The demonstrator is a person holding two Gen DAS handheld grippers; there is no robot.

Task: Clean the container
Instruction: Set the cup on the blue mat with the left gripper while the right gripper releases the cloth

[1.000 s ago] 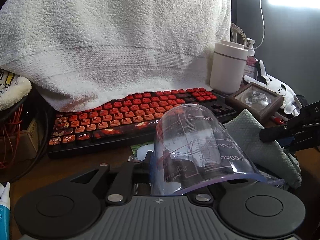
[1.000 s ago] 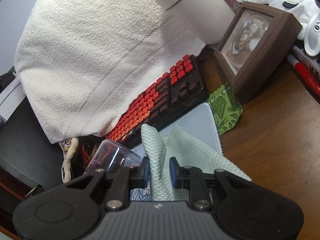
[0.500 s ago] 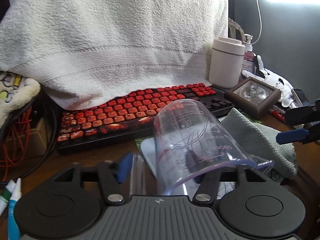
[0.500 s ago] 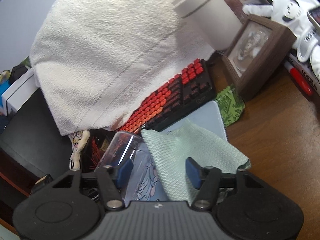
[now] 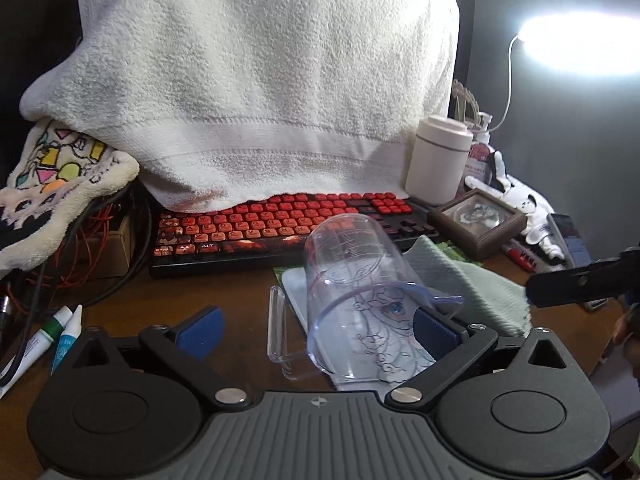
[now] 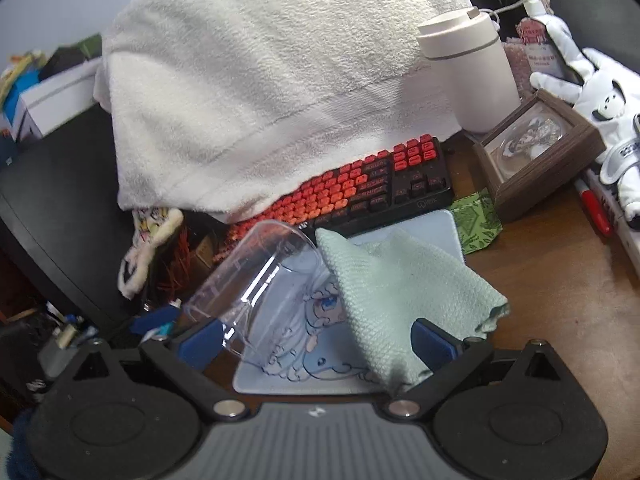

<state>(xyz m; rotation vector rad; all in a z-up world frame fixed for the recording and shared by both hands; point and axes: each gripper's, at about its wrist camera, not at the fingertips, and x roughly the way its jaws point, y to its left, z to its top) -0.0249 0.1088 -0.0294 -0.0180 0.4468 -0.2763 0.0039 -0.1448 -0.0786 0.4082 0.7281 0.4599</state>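
Presently both grippers, left gripper (image 5: pixel 316 330) and right gripper (image 6: pixel 316 342), angle downward, jaws just opened wide and gripping nothing, the clear measuring cup (image 5: pixel 356 280) lying tipped beside the green cloth (image 6: pixel 400 292).

a home computer desk, cluttered with personal things. a red-keyed keyboard (image 5: pixel 280 224) sits mid-desk under a white towel (image 5: pixel 260 92) draped over something behind it. toward the wooden desktop's (image 6: pixel 560 280) right edge stand a framed keepsake (image 5: pixel 476 220), a plush toy (image 6: pixel 600 100) and a white humidifier-like canister (image 5: pixel 436 160). a lit lamp (image 5: pixel 580 44) glows above; an illustrated mouse pad (image 6: pixel 304 364) lies near the front edge.
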